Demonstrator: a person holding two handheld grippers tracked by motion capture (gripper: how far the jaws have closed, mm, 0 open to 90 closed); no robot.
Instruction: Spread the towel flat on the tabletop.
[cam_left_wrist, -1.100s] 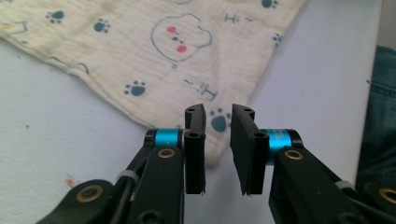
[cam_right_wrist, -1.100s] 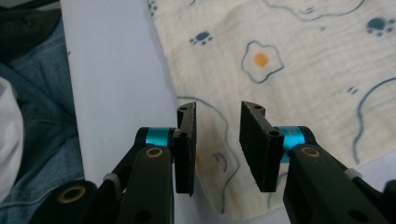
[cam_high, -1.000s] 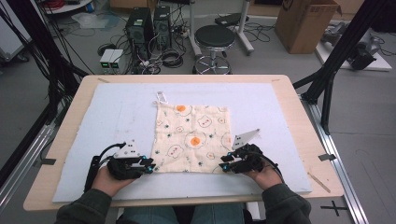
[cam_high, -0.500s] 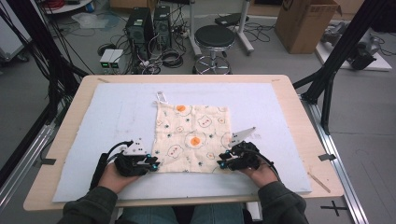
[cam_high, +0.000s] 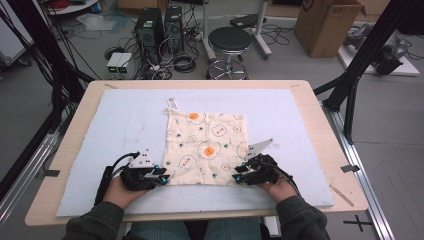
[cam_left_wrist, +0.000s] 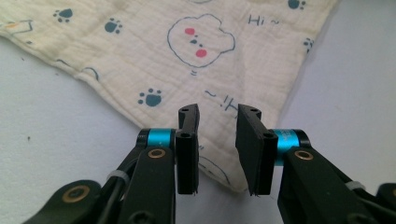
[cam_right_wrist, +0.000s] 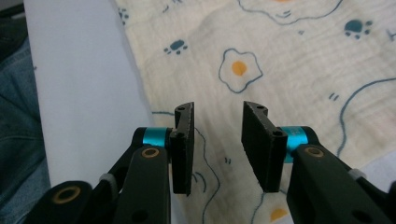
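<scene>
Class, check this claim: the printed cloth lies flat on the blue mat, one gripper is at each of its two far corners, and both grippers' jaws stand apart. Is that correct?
Not quite. The left gripper and right gripper are at the two near corners of the cloth, on the person's side, as the high view shows. The rest holds: the cloth lies flat on the blue mat, and both pairs of jaws stand apart.

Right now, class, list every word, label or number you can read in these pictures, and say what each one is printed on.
"Hi ~" is printed in dark blue on the cream cloth, beside a paw print, in the left gripper view.
The dark print on the cardboard box on the floor is too blurred to read.
The other marks on the cloth are drawings: paw prints, fried eggs, faces.
</scene>
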